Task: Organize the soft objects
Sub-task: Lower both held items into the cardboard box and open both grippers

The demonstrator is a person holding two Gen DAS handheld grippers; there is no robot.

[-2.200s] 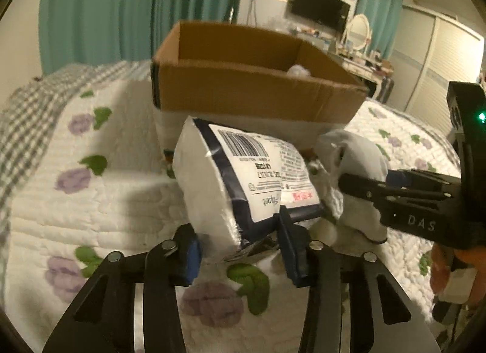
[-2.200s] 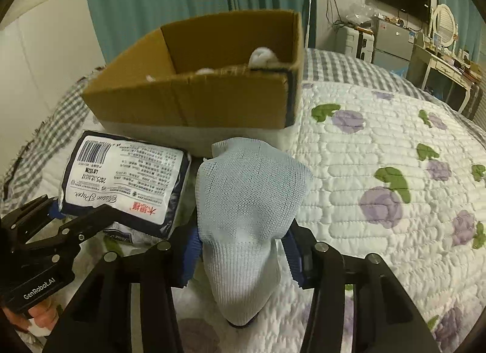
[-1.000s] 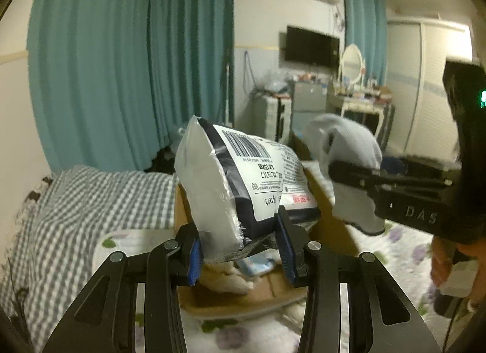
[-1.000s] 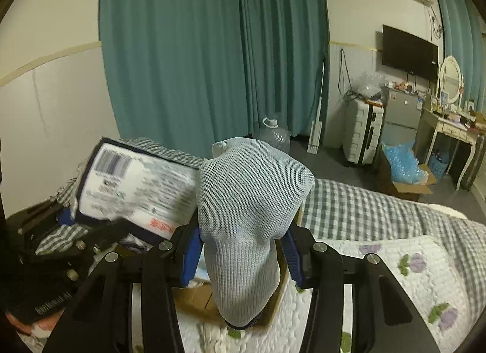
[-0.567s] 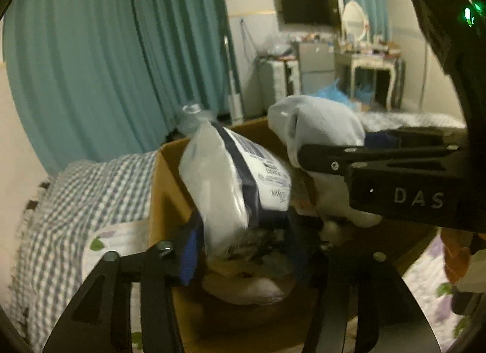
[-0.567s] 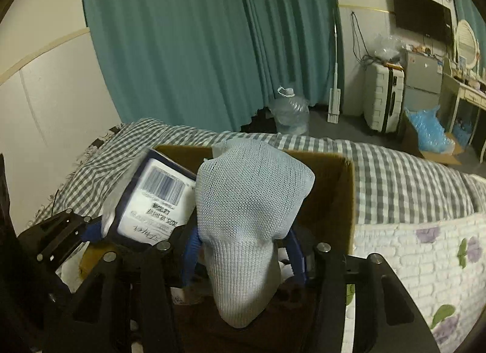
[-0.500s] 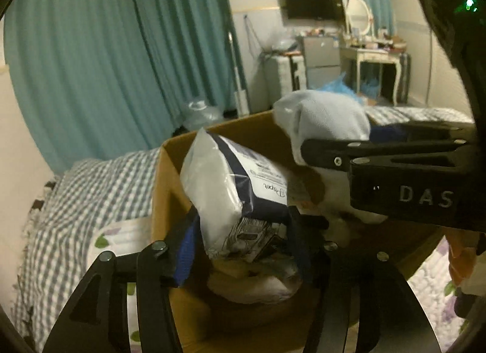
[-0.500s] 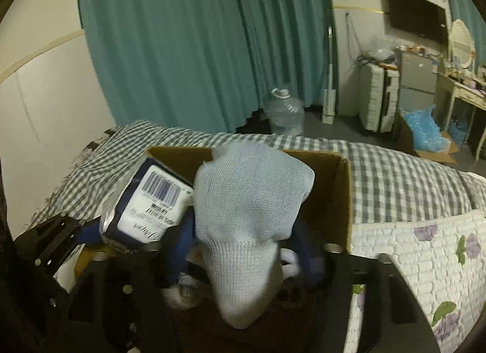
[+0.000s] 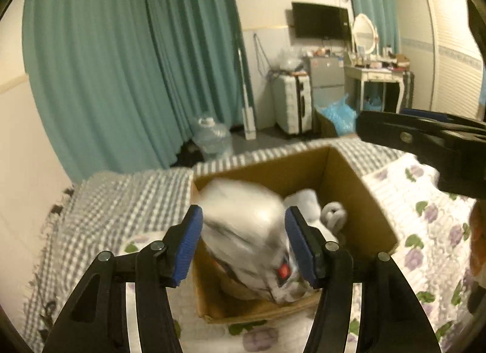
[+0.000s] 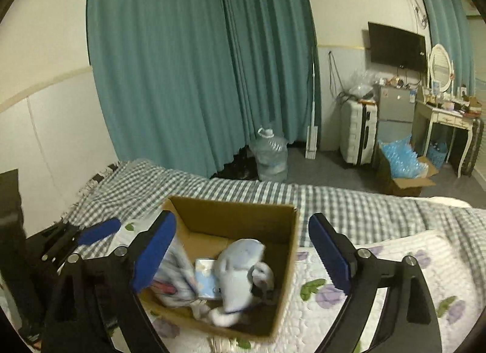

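An open cardboard box [image 9: 375, 210] [image 10: 288, 249] stands on the quilted bed. My left gripper [image 9: 244, 245] is open above the box; the white tissue pack [image 9: 246, 231], blurred, drops between its blue pads into the box. My right gripper [image 10: 240, 249] is wide open and empty above the box. The light blue knitted sock [image 10: 240, 271] lies in the box beside the tissue pack [image 10: 173, 274] and other soft items. The right gripper also shows in the left wrist view [image 9: 422, 137], the left one in the right wrist view [image 10: 82, 237].
A floral quilt [image 10: 395, 292] and a checked blanket [image 10: 349, 204] cover the bed. Teal curtains [image 10: 197, 64], a water jug [image 10: 272, 155], a suitcase [image 10: 357, 131] and a dressing table [image 10: 446, 122] stand beyond the bed.
Both grippers have opened over the box. The tissue pack left the left gripper and is falling; the sock left the right gripper and lies in the box. Both grippers rose.
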